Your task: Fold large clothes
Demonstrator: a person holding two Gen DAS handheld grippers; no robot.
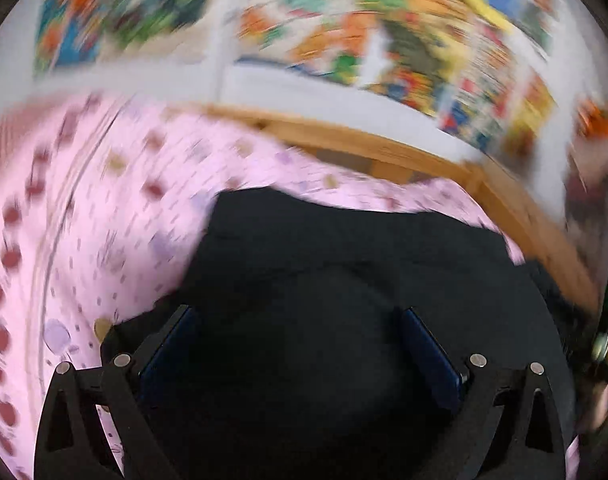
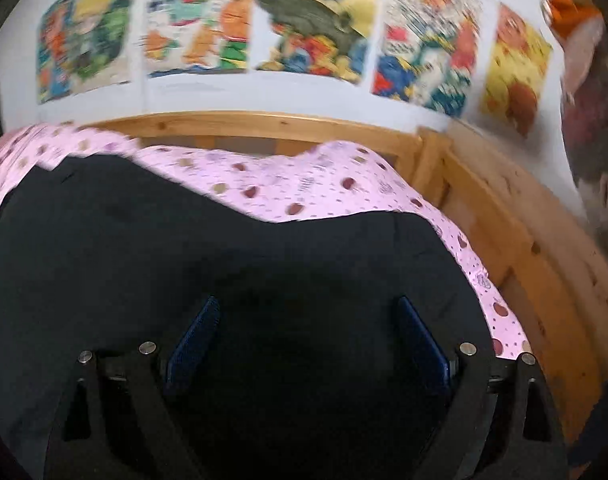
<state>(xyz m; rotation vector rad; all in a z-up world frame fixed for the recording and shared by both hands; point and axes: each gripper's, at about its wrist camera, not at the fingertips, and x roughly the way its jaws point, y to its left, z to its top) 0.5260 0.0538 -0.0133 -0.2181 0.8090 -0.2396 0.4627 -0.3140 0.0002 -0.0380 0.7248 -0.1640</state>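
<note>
Both claws, left [image 1: 298, 334] and right [image 2: 307, 328], hang released above the black garment [image 2: 144, 240] on the pink bedsheet [image 2: 304, 188].

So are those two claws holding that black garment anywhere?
No. The left gripper and right gripper stand open, empty, above the black garment on the pink spotted bedsheet.

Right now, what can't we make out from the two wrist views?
- Black fabric garment: its type and fold state; the near part is cut off by both frames' lower edges and hidden behind the open left gripper and right gripper.
- Colourful wall posters: motion blur makes them unreadable.
- Right-edge items, left wrist view: smeared, cropped.
</note>
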